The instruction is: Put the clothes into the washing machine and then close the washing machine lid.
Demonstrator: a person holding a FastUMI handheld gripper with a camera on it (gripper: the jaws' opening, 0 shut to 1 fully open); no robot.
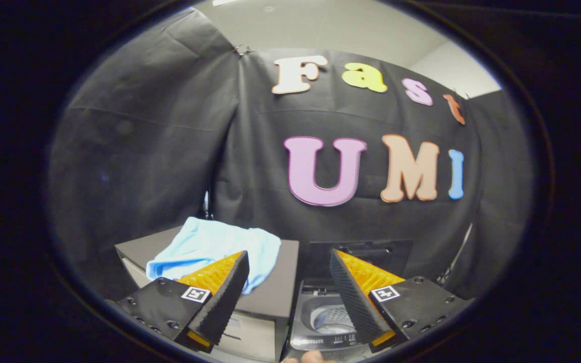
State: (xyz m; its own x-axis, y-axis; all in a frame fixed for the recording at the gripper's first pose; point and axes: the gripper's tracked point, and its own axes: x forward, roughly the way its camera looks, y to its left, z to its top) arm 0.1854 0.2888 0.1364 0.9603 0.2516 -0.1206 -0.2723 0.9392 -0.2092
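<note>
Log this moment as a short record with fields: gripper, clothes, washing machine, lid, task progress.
gripper: hand-held gripper open, fingers apart, holding nothing
clothes: light blue garment crumpled on the grey cabinet, just beyond the left finger
washing machine: top-loading washing machine beside the cabinet, drum visible between the fingers
lid: washing machine lid raised upright behind the opening
task progress: garment not yet picked up; lid not yet closed

We see the left finger [220, 295] covering the near edge of the blue cloth [210, 244]. The right finger [358, 297] hides part of the washing machine [321, 317], whose drum is too dim for us to judge what lies inside.
</note>
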